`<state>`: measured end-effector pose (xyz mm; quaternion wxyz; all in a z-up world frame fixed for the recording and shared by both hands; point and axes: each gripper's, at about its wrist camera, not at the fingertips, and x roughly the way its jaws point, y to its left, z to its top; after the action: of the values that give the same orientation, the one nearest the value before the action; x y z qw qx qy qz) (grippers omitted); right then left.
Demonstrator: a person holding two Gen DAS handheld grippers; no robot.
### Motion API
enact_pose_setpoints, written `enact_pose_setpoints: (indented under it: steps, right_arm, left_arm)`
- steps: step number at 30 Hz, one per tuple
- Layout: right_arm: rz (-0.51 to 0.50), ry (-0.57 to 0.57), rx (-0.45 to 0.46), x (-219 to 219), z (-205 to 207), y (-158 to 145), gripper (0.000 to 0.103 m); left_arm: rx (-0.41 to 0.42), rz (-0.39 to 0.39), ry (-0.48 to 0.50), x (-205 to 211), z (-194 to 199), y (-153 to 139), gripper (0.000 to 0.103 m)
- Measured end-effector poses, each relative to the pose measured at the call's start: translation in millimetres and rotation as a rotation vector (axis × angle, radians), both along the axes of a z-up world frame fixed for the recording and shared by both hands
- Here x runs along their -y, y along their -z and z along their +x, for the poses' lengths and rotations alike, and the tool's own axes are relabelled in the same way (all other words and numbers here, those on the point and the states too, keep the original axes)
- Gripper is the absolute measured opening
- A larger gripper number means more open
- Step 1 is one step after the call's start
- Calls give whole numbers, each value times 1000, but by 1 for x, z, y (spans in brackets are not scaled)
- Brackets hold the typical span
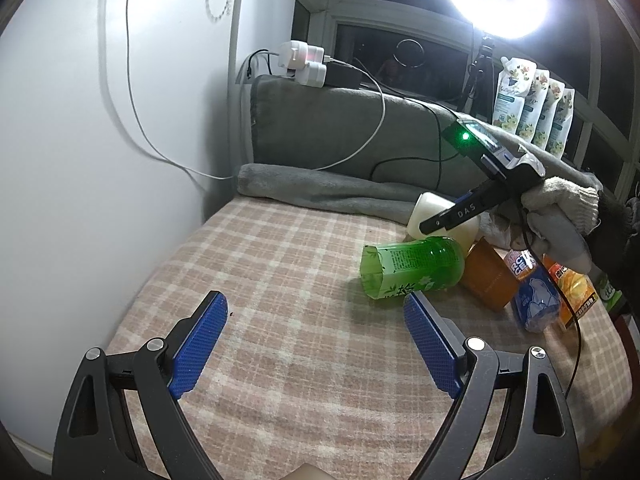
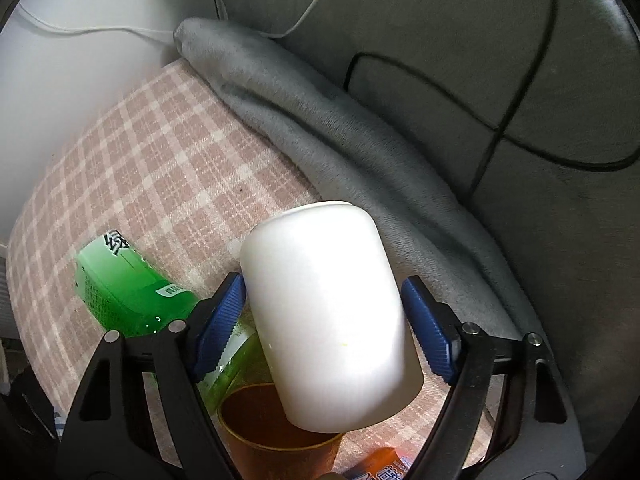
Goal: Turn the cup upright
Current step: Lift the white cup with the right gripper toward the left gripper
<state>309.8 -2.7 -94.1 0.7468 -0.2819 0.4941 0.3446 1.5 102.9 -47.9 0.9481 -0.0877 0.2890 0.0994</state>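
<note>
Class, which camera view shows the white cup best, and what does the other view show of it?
The right wrist view: the white cup fills the frame between the right gripper pads, tilted. The left wrist view shows it small, partly hidden behind that gripper.

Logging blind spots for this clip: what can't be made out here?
- White cup: mouth and inside unseen, right wrist view; body overexposed.
- Right gripper: pad contact with cup unclear.
- Orange cup: cut by bottom edge.
- Green bottle: cap end hidden behind orange cup, left view.
</note>
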Motion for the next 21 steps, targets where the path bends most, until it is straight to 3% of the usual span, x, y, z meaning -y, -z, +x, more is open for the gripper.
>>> enact_pose_setpoints:
  steps: [10,15,21]
  right_arm:
    - [68,8,119,13,-17,-59,82]
    - [113,-51,146,27,-49,-89,82]
    - [104,-128,146,47,-104,-95,82]
  left_arm:
    - [19,16,8,7,-9,-8,90]
    - [29,25,29,13,-14,-13,90]
    - [33,26,74,23,-20,-18,90]
